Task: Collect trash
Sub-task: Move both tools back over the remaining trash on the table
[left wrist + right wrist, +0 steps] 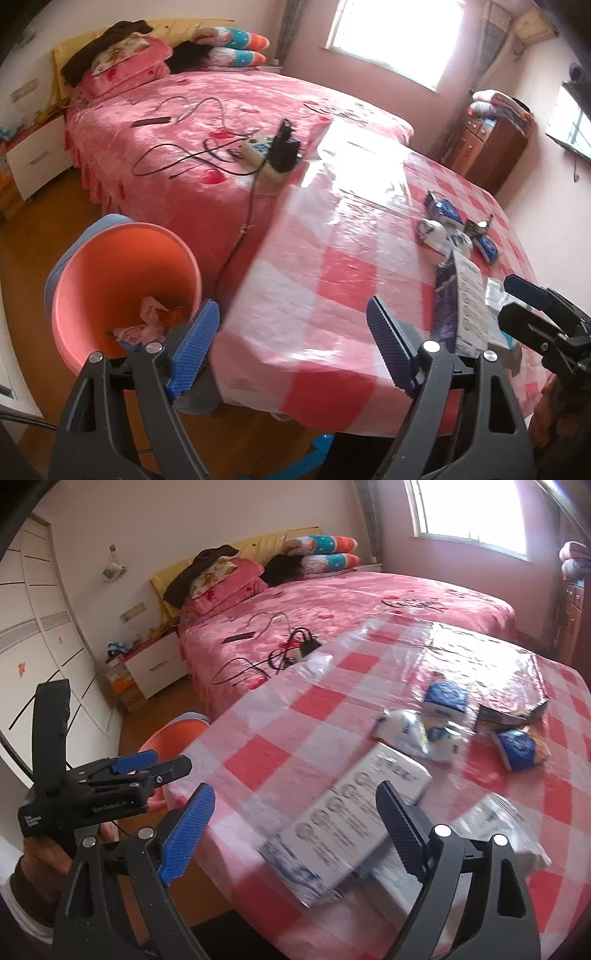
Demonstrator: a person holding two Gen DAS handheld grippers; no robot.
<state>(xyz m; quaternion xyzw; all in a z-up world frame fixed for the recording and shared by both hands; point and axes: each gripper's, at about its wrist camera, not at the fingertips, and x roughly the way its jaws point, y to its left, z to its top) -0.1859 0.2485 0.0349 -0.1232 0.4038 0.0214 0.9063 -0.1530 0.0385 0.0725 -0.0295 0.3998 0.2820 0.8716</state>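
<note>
1. Your left gripper [291,343] stands wide apart with nothing between its blue pads; only the checked tablecloth [332,240] shows in the gap.
2. Your right gripper [299,830] is spread wide as well and grips nothing. The flat white box [354,812] lies on the table under and beyond its gap, with no pad pressing on it.
3. Just right of that box, behind your right gripper's dark finger, a clear crinkled wrapper [506,823] is blurred and partly covered; you cannot tell what it is.
4. Farther ahead of your right gripper lie crumpled blue-and-white packets [443,701], smeared by blur, so their print is unreadable.
5. Beside them, a dark flat bag [509,712] is half washed out by window glare.
6. To the left of your left gripper, off the table edge, stands the orange bin [122,266]. Its near wall is cut off behind your left finger.
7. In the bin's bottom lie pink and white paper scraps [147,317].
8. Beyond the table, the bed [229,96] carries a power strip [266,155] with tangled cables.
</note>
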